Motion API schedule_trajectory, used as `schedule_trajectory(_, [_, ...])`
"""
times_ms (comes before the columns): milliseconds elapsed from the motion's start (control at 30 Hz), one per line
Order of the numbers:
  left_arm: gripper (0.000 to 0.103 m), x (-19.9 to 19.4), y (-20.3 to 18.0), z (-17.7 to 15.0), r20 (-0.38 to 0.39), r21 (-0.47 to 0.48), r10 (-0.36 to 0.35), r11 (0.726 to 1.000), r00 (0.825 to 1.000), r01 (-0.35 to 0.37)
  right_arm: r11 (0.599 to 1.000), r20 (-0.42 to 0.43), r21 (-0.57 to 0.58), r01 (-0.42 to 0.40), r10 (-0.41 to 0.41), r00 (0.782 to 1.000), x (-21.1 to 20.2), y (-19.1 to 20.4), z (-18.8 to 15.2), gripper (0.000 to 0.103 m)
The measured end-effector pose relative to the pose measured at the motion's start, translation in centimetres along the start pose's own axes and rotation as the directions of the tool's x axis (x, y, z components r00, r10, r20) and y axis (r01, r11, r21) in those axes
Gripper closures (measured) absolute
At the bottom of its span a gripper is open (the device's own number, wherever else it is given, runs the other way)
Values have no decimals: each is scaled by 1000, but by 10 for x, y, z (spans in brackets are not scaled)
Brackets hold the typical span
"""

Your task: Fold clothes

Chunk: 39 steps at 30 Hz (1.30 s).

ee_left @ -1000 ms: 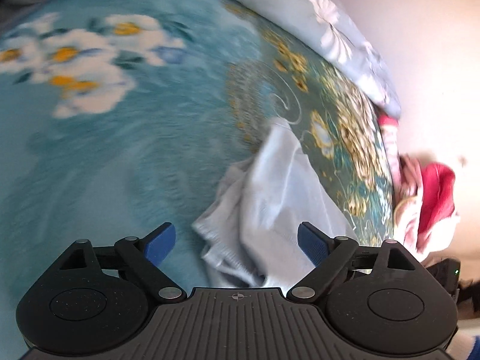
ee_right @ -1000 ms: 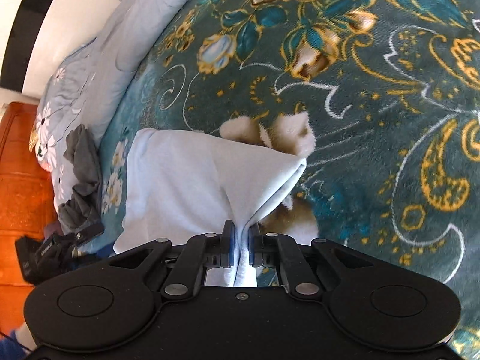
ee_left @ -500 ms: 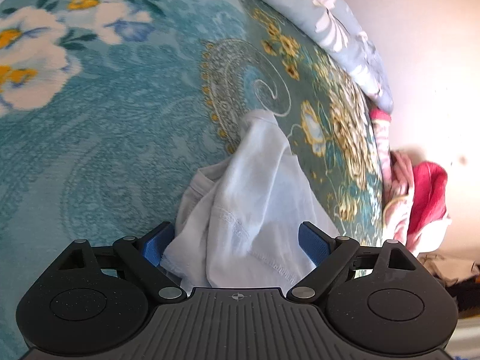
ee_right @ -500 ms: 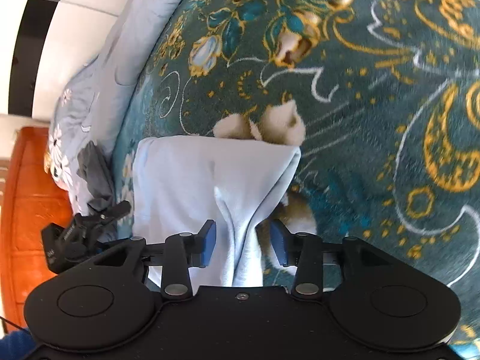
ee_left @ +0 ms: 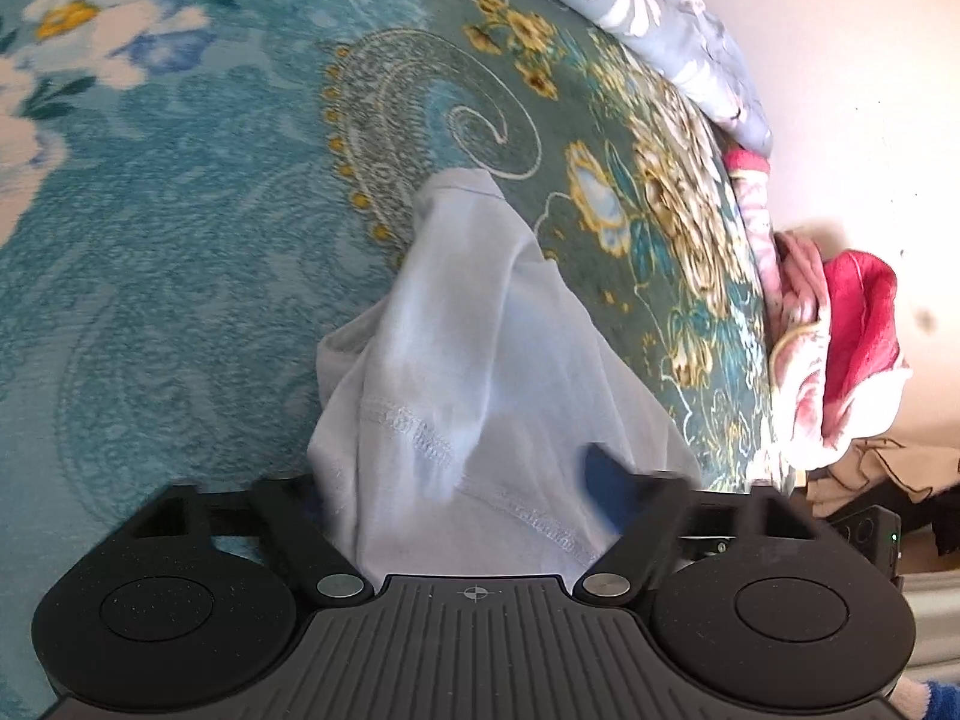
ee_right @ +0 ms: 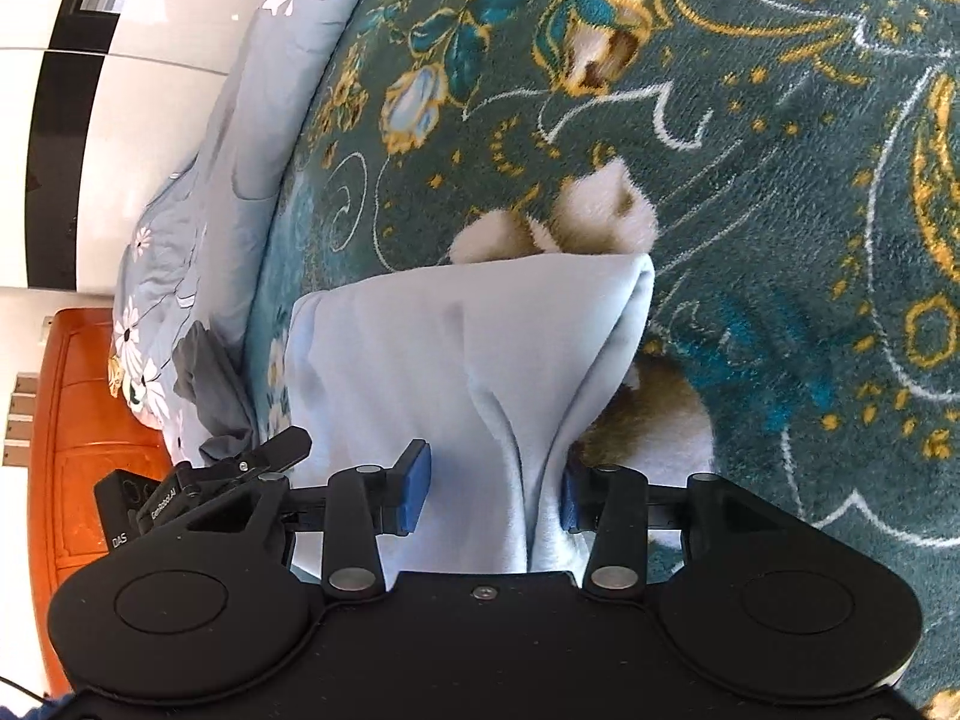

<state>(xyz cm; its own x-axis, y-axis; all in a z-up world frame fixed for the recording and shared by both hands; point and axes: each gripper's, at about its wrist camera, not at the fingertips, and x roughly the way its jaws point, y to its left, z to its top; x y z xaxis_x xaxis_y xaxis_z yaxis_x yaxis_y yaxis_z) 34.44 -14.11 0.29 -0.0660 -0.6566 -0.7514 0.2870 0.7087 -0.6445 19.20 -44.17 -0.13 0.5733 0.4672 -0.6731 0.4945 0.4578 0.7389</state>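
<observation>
Left wrist view – garment: a pale blue shirt (ee_left: 480, 360) lies bunched on the teal flowered blanket (ee_left: 180, 240) of a bed, running from the near edge toward the far middle, with a stitched hem across its near part.
Left wrist view – jaws: the left gripper (ee_left: 462, 504) is closing over the near hem; cloth lies between the jaws, the right pad is blurred with motion and the left one is hidden behind the fabric, so a firm pinch does not show yet.
Left wrist view – surroundings: a grey-blue flowered pillow (ee_left: 678, 30) lies at the far right, and red and pink cloths (ee_left: 840, 336) are heaped off the bed's right side.
Right wrist view – garment: the same shirt (ee_right: 456, 348) lies folded over, its rounded fold edge on the right and a soft ridge running toward the camera.
Right wrist view – jaws: the right gripper (ee_right: 492, 486) stands apart, with the ridge loose between the pads and neither pad squeezing it.
Handling: probably light, limp and easily creased; it should sag wherever unsupported.
Where to grip: likely best at a hem or corner, through all layers, so the fold stays together.
</observation>
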Motion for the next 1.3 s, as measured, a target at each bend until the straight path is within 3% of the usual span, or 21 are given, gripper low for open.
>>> schedule_trajectory(67, [50, 0, -1, -2, 8, 2, 30, 1000, 1000, -30, 1000, 5, 7, 3, -3, 1000, 0, 1, 0, 60])
schedule_trajectory(267, [77, -5, -4, -13, 44, -50, 89, 995, 995, -86, 999, 24, 13, 41, -41, 999, 3, 6, -3, 67])
schedule_trajectory(333, [83, -8, -7, -16, 66, -80, 99, 992, 993, -93, 998, 32, 14, 54, -55, 998, 2, 8, -4, 73])
schedule_trajectory(400, [88, -12, -13, -18, 90, -94, 114, 990, 989, -105, 997, 40, 5, 73, -73, 997, 0, 12, -5, 85])
schedule_trajectory(633, [92, -45, -41, -30, 104, -92, 86, 993, 991, -77, 991, 59, -92, 98, -93, 994, -19, 56, -8, 90])
schedule_trajectory(933, [92, -151, -75, -65, 232, -121, 31, 993, 972, -3, 979, 64, -197, 60, -48, 997, -86, 137, -33, 90])
schedule_trajectory(1033, [92, -190, -87, -75, 290, -118, 40, 993, 956, -6, 971, 56, -238, 15, -2, 998, -104, 165, -43, 90])
schedule_trajectory(1133, [92, -223, -100, -87, 369, -123, 75, 992, 926, -32, 952, 19, -304, -36, 44, 999, -114, 194, -48, 90])
schedule_trajectory(1200, [92, -244, -108, -98, 426, -149, 110, 988, 898, -51, 930, -23, -358, -82, 79, 997, -117, 210, -47, 90])
schedule_trajectory(1300, [92, -274, -122, -123, 515, -250, 183, 967, 837, -58, 886, -113, -432, -170, 135, 984, -113, 232, -40, 90])
